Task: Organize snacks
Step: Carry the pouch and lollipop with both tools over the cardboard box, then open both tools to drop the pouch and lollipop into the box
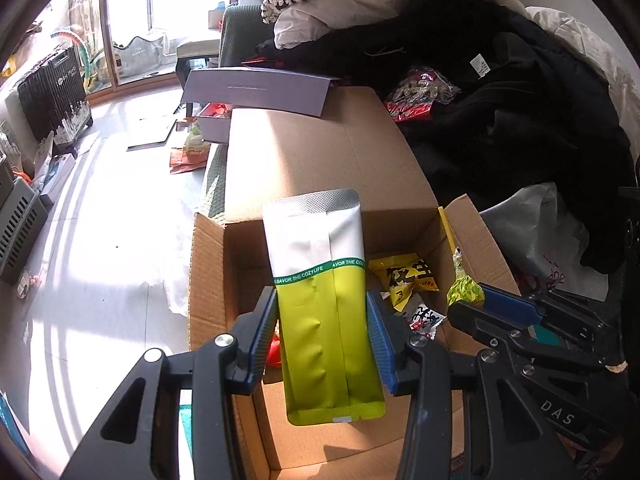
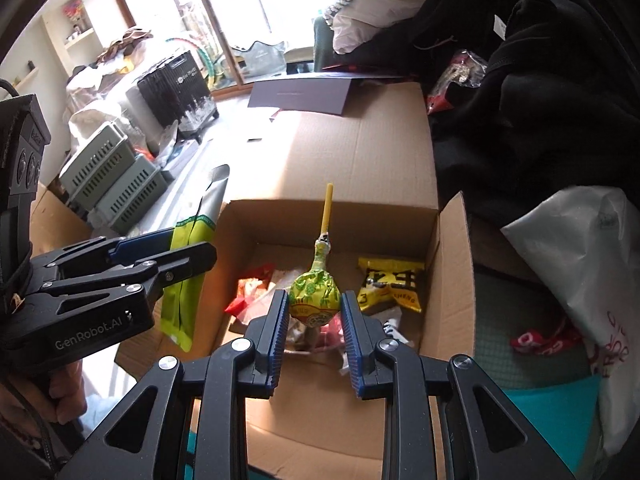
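Two grippers are showing, the left gripper [image 1: 322, 330] and the right gripper [image 2: 315, 326]. One green-and-white pouch [image 1: 324, 300] and one lollipop [image 2: 315, 292] are being held. One cardboard box [image 2: 360, 160] is holding one yellow snack packet [image 2: 390, 284]. Two grey slotted crates [image 2: 116, 180] are sitting on the floor.

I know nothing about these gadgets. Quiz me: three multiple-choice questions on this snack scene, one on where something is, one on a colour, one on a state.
1. Where does the yellow snack packet lie?
A. inside the cardboard box
B. on the floor
C. on the black clothes

2. What colour is the lollipop stick?
A. red
B. yellow
C. white

3. What is the left gripper doing?
A. hanging open and empty
B. clamping a green and white pouch
C. gripping the box flap

Answers: 1 A, it rests on the box bottom. 2 B, the stick is plainly yellow. 3 B, both pads press the pouch's sides.
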Tool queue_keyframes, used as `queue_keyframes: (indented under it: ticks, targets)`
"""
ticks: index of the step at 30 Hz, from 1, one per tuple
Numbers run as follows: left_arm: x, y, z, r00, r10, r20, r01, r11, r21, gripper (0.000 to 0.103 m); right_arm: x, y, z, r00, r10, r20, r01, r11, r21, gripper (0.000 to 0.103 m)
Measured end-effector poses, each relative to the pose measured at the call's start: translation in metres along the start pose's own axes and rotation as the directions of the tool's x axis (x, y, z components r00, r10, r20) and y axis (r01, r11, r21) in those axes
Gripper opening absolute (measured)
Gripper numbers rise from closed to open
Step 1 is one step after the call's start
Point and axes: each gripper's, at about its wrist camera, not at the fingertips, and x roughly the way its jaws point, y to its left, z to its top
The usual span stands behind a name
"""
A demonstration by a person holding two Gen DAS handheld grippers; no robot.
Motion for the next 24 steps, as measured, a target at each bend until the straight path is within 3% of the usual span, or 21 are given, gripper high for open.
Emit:
queue_keyframes:
  ticks: [12, 18, 22, 24]
  targets:
    - [0.047, 0.011, -0.012, 0.99, 0.061, -0.124, -0.065, 0.997, -0.033, 0.044, 0.05, -0.011, -0.007, 0.996, -0.044, -0.083, 0.047, 0.998, 0.03, 0.026]
    - [0.046, 0.002, -0.014, 0.984, 0.103, -0.143, -0.107, 0.994, -0.023, 0.047, 0.048, -0.019, -0.015, 0.991, -0.057, -0.119, 0.064, 0.996, 0.055, 0.027]
    - [0.043, -0.007, -0.016, 0.977, 0.132, -0.168, -0.134, 0.991, 0.0, 0.047, 0.034, -0.021, -0.018, 0.99, -0.08, -0.116, 0.086, 0.995, 0.044, 0.039]
    - [0.036, -0.009, -0.015, 0.977, 0.14, -0.162, -0.14, 0.99, 0.01, 0.047, 0.025, -0.022, -0.019, 0.99, -0.089, -0.109, 0.093, 0.995, 0.035, 0.039]
